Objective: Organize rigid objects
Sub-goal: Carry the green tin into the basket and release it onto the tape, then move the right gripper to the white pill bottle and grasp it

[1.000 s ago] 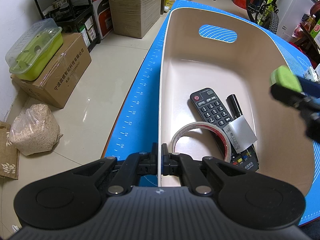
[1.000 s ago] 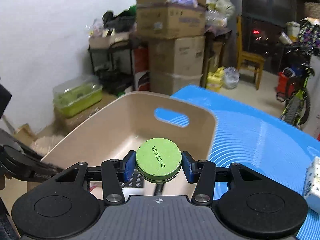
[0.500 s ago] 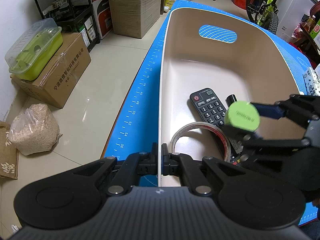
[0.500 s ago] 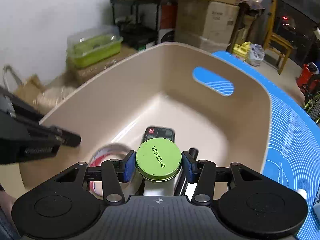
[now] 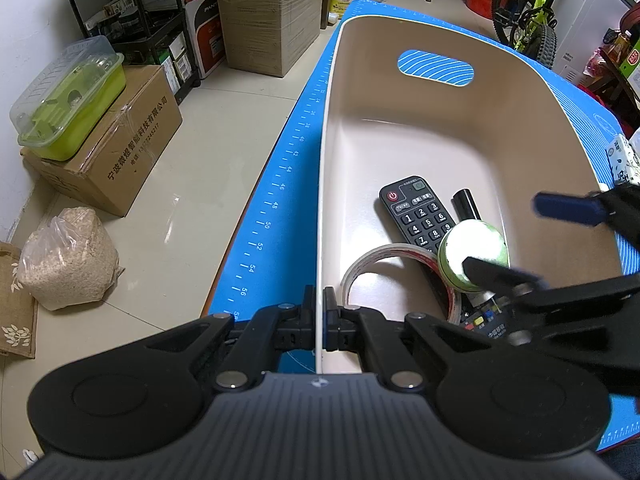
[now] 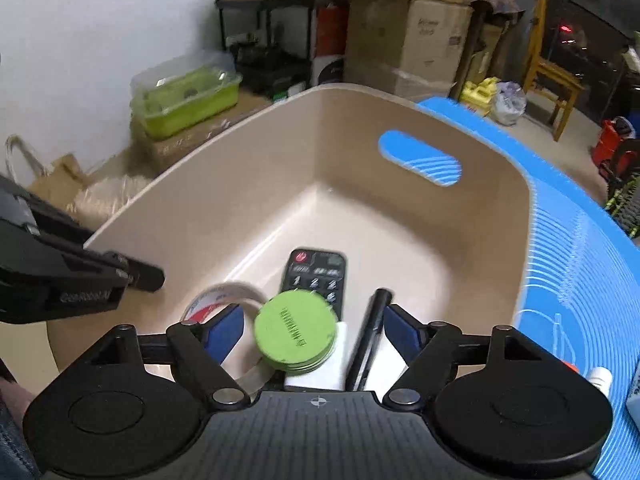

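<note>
Right wrist view: the right gripper [image 6: 314, 330] hangs low inside a beige plastic bin [image 6: 248, 184], its blue-padded fingers [image 6: 224, 330] spread wide apart; between them, touching neither pad, sits a round green tin [image 6: 295, 332], slightly blurred, so whether it is at rest or mid-drop cannot be told; beneath and around it lie a black remote control [image 6: 318, 274], a roll of clear tape [image 6: 224, 300], a black marker pen [image 6: 368, 332] and a white card [image 6: 320, 374] under the tin; left wrist view: the left gripper [image 5: 319, 316] is pinched closed on the near rim of the bin, one finger inside the wall and one outside, steadying it on a blue mat [image 5: 276, 200]; from here the tin [image 5: 472, 256] appears over the tape roll [image 5: 384, 256] and the lower end of the remote [image 5: 420, 216]; the step in hand looks like the release of the tin into the bin, seemingly just done; the next move likely calls for lifting the right gripper straight up and clear of the bin wall without nudging the tin, then reaching for another loose item on the mat while the left grip holds the bin firm
</note>
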Demonstrator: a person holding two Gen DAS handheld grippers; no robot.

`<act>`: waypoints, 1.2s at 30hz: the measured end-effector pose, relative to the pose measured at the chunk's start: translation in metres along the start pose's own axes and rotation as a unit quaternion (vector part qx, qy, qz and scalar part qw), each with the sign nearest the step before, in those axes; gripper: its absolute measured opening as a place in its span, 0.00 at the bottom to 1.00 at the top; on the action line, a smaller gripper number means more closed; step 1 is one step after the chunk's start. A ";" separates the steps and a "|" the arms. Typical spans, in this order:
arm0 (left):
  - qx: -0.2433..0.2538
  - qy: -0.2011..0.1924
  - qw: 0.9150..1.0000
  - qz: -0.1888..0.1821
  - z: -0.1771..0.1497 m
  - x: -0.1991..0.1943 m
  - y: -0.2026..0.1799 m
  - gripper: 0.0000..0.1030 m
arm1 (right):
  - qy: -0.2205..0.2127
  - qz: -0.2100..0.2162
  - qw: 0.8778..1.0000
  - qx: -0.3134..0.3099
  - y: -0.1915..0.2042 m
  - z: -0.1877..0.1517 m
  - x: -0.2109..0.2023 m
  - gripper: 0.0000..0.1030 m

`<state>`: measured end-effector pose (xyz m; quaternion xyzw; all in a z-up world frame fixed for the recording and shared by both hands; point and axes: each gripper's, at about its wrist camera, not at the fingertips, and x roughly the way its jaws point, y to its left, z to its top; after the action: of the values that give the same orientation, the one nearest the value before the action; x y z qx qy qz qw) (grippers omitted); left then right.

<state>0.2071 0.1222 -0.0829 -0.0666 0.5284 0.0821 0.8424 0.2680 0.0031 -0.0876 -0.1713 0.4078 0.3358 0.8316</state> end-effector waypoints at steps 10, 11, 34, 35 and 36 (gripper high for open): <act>0.000 0.000 1.000 0.000 0.000 0.000 -0.001 0.03 | -0.093 -0.053 0.993 0.053 -0.048 -0.003 -0.059 0.83; 0.000 0.000 1.000 0.000 0.000 0.000 -0.001 0.03 | -0.101 -0.062 0.991 0.059 -0.054 -0.004 -0.063 0.83; -0.001 0.000 1.000 0.001 0.000 0.000 -0.001 0.03 | -0.029 -0.202 0.949 0.240 -0.217 -0.091 -0.016 0.86; -0.001 0.000 1.000 0.001 -0.001 0.000 -0.001 0.03 | -0.024 -0.207 0.948 0.239 -0.220 -0.094 -0.013 0.86; -0.001 0.000 1.000 0.001 -0.002 -0.001 -0.002 0.03 | -0.018 -0.210 0.948 0.239 -0.221 -0.096 -0.009 0.86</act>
<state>0.2056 0.1202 -0.0829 -0.0672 0.5283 0.0837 0.8422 0.3644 -0.2126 -0.1362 -0.0428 0.4156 0.0492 0.9072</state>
